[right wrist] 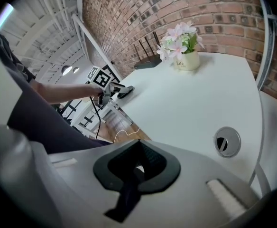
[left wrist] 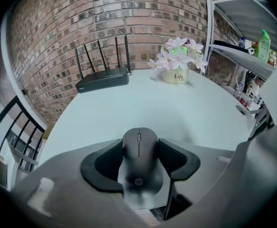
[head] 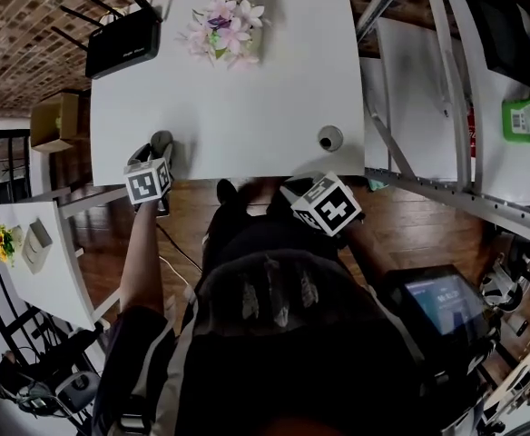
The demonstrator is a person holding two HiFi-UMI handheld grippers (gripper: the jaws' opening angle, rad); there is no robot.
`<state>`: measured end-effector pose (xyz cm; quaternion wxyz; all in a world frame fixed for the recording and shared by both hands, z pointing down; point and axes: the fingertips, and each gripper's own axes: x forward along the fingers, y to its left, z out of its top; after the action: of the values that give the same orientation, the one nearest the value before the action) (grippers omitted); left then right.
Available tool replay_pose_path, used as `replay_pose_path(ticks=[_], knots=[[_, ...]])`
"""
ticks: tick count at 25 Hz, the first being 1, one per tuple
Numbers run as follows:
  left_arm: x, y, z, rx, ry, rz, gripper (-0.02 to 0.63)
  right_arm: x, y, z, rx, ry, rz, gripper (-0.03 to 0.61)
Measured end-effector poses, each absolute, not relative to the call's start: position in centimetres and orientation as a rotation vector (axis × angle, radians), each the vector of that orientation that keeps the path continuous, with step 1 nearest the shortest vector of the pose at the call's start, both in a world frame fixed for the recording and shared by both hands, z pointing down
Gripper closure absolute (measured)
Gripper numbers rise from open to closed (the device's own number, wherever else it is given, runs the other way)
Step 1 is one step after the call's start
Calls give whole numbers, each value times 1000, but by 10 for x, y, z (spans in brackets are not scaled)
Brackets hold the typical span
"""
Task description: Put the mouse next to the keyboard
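Right gripper near white table

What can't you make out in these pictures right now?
Keyboard: in no view; none shows where it lies.
Mouse: left gripper view, its own body hides whether it rests on the table.
Right gripper: head view, the marker cube covers its jaws.
Green bottle: head view, label print too small.

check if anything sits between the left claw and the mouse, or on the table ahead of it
Nothing does: the mouse is already clamped in the left claw. The table ahead is bare up to the router and flower pot at its far edge. The mouse's destination is not in view.
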<state>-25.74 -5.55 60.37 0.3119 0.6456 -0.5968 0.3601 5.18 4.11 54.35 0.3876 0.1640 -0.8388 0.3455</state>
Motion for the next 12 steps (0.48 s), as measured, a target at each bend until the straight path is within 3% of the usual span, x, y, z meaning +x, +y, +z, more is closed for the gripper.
replay_pose_path(ticks=[12], knots=[[-225, -56, 603, 1726, -1584, 898, 373, 68, 49, 554, 271, -2079, 837, 572]])
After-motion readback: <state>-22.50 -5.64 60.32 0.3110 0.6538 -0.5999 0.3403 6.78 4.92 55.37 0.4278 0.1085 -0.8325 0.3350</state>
